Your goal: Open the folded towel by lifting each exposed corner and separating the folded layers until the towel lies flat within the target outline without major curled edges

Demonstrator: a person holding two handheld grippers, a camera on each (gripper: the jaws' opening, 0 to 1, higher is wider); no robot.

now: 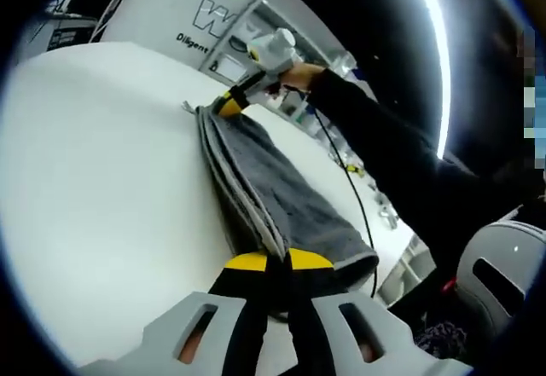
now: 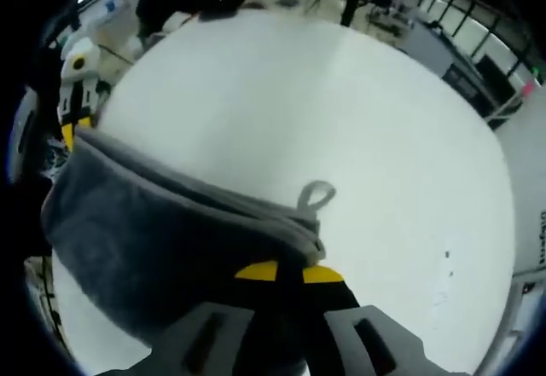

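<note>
A grey towel (image 1: 273, 184) with pale edge trim lies folded in a long strip on the white table (image 1: 102, 163). My left gripper (image 1: 277, 263) is shut on the towel's near end, its yellow-tipped jaws pinching the layered edges. At the far end the right gripper (image 1: 229, 103), held by a person's hand, is shut on the other corner. In the right gripper view the towel (image 2: 162, 240) hangs slack to the left of my right gripper (image 2: 288, 271), which pinches the corner by the hanging loop (image 2: 316, 195). The left gripper (image 2: 68, 133) holds the far end there.
A person's dark sleeve (image 1: 384, 150) and a black cable (image 1: 354, 188) run along the table's right edge. Racks and a wall with lettering (image 1: 205, 26) stand beyond the table. Frames and shelving (image 2: 444, 43) lie past the table (image 2: 341, 112) in the right gripper view.
</note>
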